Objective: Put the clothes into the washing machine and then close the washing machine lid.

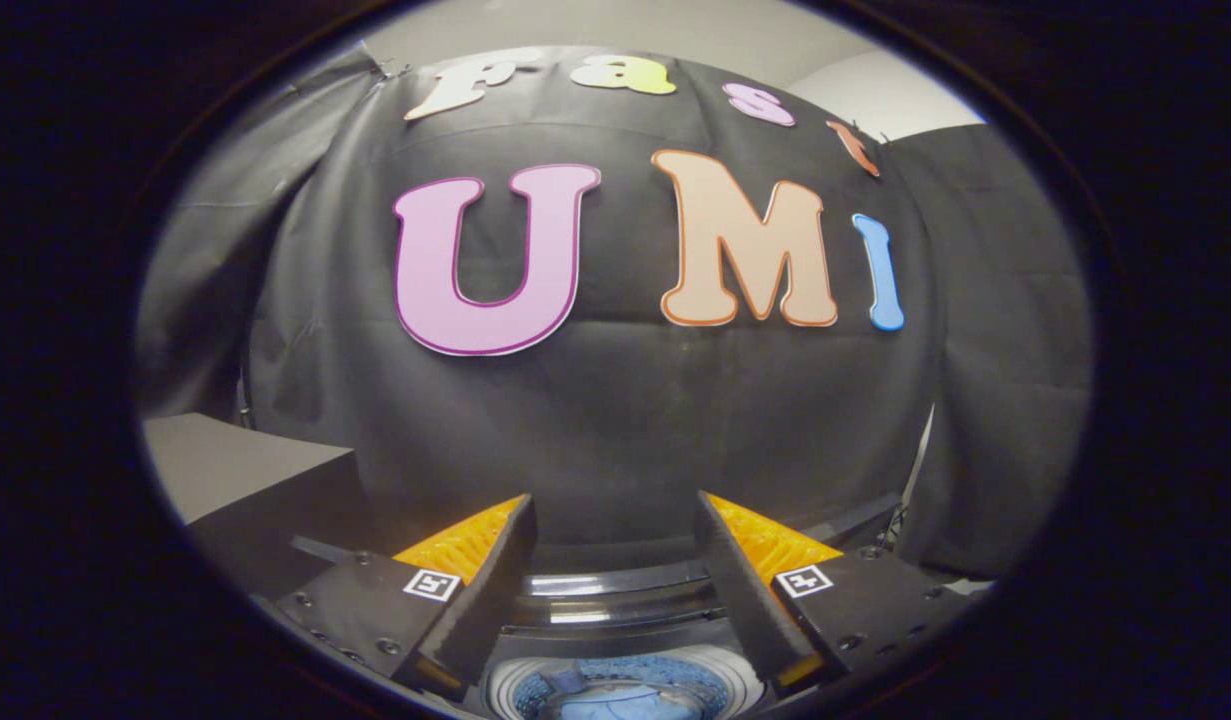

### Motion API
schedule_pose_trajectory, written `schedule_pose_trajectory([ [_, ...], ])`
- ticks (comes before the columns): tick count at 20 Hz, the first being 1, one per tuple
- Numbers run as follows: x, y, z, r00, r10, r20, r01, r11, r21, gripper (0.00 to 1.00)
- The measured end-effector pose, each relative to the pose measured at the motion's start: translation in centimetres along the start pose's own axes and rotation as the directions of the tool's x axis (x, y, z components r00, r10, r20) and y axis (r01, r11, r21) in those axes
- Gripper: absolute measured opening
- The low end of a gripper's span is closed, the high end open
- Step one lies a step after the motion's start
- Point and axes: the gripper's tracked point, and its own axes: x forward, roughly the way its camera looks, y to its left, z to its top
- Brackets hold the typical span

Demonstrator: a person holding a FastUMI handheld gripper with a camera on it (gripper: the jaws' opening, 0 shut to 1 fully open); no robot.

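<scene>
Held high over the round white top-loading washing machine [623,690], aimed mostly at the black cloth booth wall [615,420]. Gripper [615,520] spread wide, nothing between the fingers. Risk from here, judged only: lid missed or merely clipped, because the dark glossy curved lid [615,600] sits low between the fingers toward 6 o'clock and mostly beyond clear sight; a push from this height could slip off its shiny edge. Second risk: cloth left proud of the drum, snagging the lid on closing. Blue crumpled clothes [615,700] lying inside the drum at 6 o'clock, soft and bunched, apparently below the rim, though too little visible for certainty. Grey box-like block [235,470] at 8 o'clock, well apart.
</scene>
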Motion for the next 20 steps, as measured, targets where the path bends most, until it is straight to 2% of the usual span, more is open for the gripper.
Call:
schedule_pose_trajectory([
  [4, -1.3, 0.0, -1.0, 0.999, 0.026, -0.025, -0.026, 1.0, -0.014, 0.99],
  [7, -3.0, -0.4, -3.4, 0.995, 0.065, -0.071, -0.065, 0.998, 0.011, 0.99],
  [13, -6.1, -4.4, -7.8, 0.989, 0.027, -0.146, -0.015, 0.997, 0.08, 0.98],
  [16, -7.3, -5.5, -7.6, 0.986, 0.032, -0.161, -0.008, 0.989, 0.15, 0.98],
  [20, -8.6, -6.5, -6.5, 0.988, 0.037, -0.148, -0.018, 0.992, 0.126, 0.98],
])
